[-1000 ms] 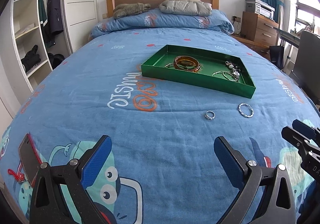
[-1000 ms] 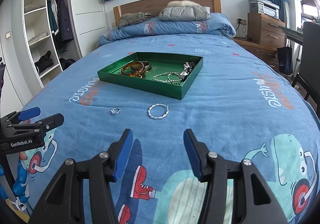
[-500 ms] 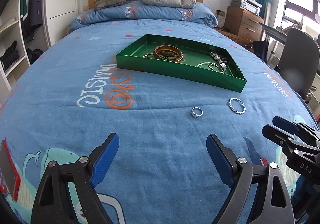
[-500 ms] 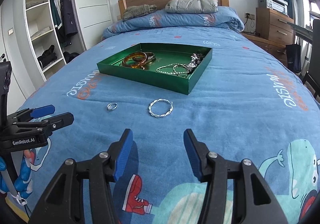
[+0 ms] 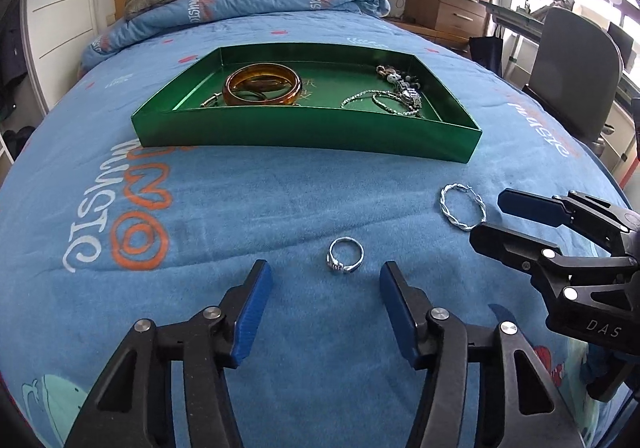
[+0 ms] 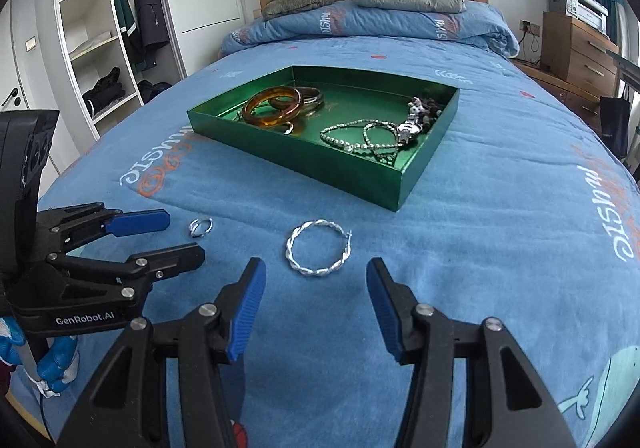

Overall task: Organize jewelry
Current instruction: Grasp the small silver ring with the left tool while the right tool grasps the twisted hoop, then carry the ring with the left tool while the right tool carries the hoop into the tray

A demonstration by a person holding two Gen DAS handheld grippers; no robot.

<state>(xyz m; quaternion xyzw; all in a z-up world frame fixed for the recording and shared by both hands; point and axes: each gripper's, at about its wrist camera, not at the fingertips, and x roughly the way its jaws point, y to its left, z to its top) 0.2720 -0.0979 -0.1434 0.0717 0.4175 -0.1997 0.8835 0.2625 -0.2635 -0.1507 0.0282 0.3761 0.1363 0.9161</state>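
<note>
Blue bed (image 5: 224, 208), wardrobe (image 6: 100, 48) only in right view, left tool (image 5: 326, 290) gaping before flat ring (image 5: 345, 255), right tool (image 6: 316, 286) gaping before flat twisted bangle (image 6: 319, 247)

"GenRobot.AI" marks the left gripper (image 6: 160, 236); "DAS" the right gripper (image 5: 504, 220).

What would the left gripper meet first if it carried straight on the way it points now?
Most likely the small silver ring, lying on the blue bedspread just ahead of the open left gripper. Beyond it stands the green tray.
</note>
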